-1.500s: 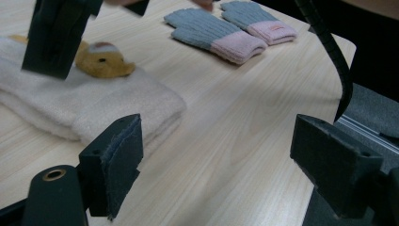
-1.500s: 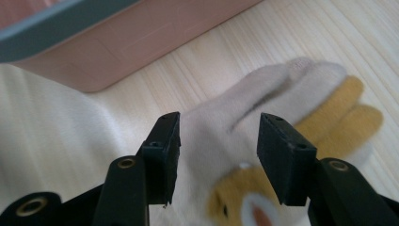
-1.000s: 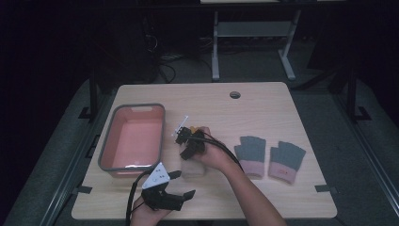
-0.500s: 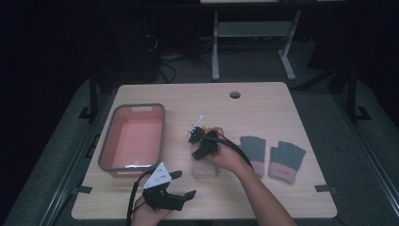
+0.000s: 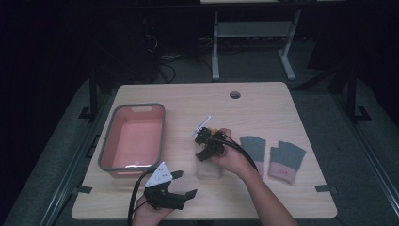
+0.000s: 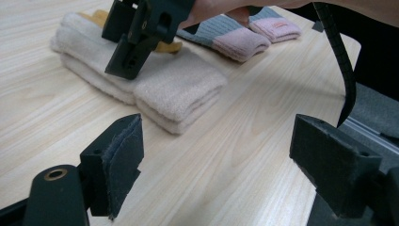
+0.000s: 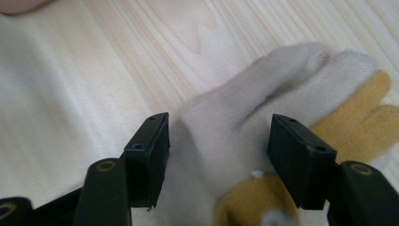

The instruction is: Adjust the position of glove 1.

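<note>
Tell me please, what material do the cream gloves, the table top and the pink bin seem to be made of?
Cream gloves: soft knit or fleece, probably; the surface looks fuzzy and matte, with folded thick layers.
Table top: pale wood or a wood-look laminate; straight grain lines, a smooth low sheen. Which one, I cannot tell.
Pink bin: likely moulded plastic, pink inside with a grey rim; smooth walls and rounded corners.

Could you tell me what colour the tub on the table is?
Pink tub with a grey rim, clearest in the high view.

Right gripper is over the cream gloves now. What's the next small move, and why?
Probably lower the right gripper and close: its open jaws straddle the cream glove without pinching it. The left gripper is open, apart, near the table edge.
</note>
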A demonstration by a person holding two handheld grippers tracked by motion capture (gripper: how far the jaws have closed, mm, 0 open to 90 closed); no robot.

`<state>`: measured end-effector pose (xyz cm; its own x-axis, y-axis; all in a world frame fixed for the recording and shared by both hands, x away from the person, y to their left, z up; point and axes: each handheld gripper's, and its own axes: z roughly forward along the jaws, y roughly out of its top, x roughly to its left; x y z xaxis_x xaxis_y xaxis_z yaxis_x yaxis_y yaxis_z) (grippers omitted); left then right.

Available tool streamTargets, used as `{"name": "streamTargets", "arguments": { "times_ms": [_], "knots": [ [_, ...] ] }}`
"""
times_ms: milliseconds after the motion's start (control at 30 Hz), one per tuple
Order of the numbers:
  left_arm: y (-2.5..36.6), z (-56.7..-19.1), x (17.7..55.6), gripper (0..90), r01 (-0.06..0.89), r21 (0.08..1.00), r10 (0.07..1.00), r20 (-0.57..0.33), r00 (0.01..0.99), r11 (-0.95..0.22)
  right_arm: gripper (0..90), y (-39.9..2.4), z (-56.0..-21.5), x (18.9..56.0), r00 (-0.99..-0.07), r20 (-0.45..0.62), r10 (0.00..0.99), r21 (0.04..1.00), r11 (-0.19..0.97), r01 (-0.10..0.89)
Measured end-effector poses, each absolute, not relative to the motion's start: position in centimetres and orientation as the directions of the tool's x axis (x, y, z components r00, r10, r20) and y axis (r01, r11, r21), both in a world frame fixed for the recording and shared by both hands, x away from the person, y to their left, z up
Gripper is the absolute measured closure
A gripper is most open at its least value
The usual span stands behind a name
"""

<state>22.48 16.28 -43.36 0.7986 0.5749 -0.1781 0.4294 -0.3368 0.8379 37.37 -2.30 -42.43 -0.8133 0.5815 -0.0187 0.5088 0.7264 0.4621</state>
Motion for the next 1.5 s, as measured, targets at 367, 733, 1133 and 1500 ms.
{"name": "streamTargets", "arguments": {
  "times_ms": [367,733,1133,1500],
  "knots": [
    [14.9,-43.2,23.5,21.4,0.489,0.807,0.587,-0.230,0.776,-0.332,37.3,-5.4,-40.3,36.5,-0.764,0.098,0.638,0.544,0.609,0.578],
    [13.2,-42.9,26.3,22.3,0.581,0.764,0.637,-0.304,0.708,-0.280,36.2,-8.4,-40.3,36.2,-0.687,0.180,0.704,0.553,0.505,0.663],
    [11.8,-44.0,29.3,23.4,0.704,0.670,0.711,-0.376,0.594,-0.234,34.5,-10.8,-42.2,36.2,-0.609,0.298,0.736,0.535,0.400,0.744],
    [11.7,-45.4,30.7,31.2,0.766,0.608,0.744,-0.410,0.528,-0.209,36.0,-11.3,-44.2,36.2,-0.526,0.412,0.744,0.495,0.302,0.815]
  ]
}}
